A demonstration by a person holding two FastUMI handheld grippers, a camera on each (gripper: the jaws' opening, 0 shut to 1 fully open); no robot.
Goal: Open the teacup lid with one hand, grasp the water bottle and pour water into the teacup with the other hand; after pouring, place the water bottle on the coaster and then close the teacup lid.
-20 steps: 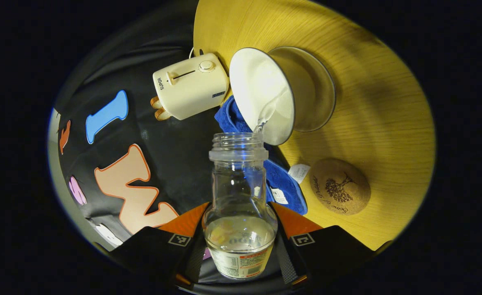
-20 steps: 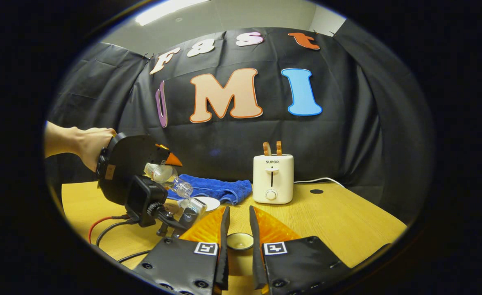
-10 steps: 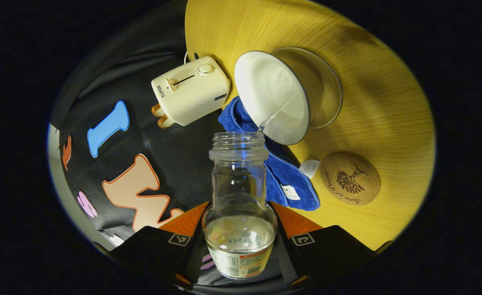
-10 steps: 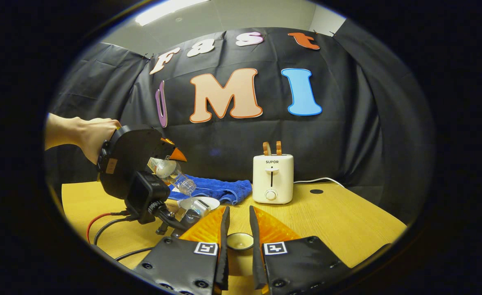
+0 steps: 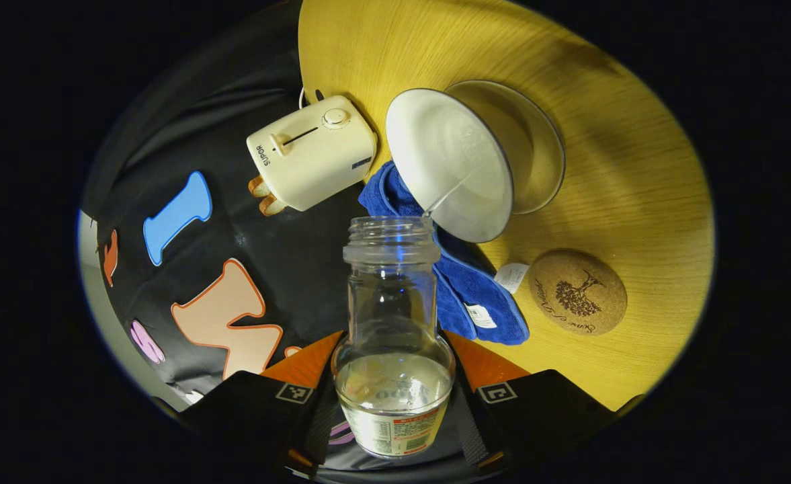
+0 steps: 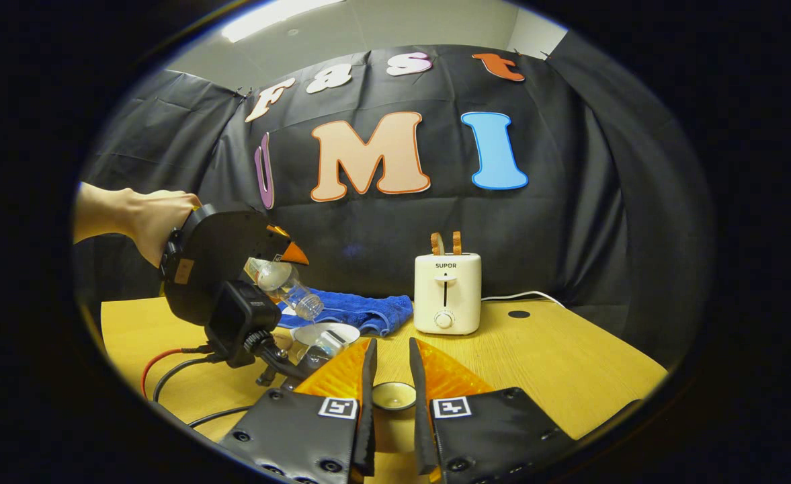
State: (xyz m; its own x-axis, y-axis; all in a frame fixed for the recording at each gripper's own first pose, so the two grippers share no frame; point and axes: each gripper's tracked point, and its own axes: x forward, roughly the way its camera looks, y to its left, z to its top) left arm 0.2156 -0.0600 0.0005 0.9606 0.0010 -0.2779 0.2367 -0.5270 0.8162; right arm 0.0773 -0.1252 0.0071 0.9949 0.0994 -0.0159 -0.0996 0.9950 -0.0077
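The left gripper [image 5: 393, 376] pinches the tilted water bottle [image 5: 392, 323], trickling into the teacup [image 5: 459, 165]. The right gripper [image 6: 391, 383] pinches the lid [image 6: 393, 395]. The left gripper view shows the cork coaster [image 5: 577, 301].

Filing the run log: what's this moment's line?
left tongs: bottle tilted, trickling into cup | right tongs: holding lid | coaster: bare

A cream toaster [image 6: 447, 293] stands upright at the far side of the wooden worktop [image 6: 570, 366], with two slices of toast [image 6: 447, 243] poking out of its slots and a white cord [image 6: 519, 295] trailing off to its right. Just left of it lies a crumpled blue towel [image 6: 361, 312]. Red and black cables [image 6: 170, 366] run across the worktop's near left.
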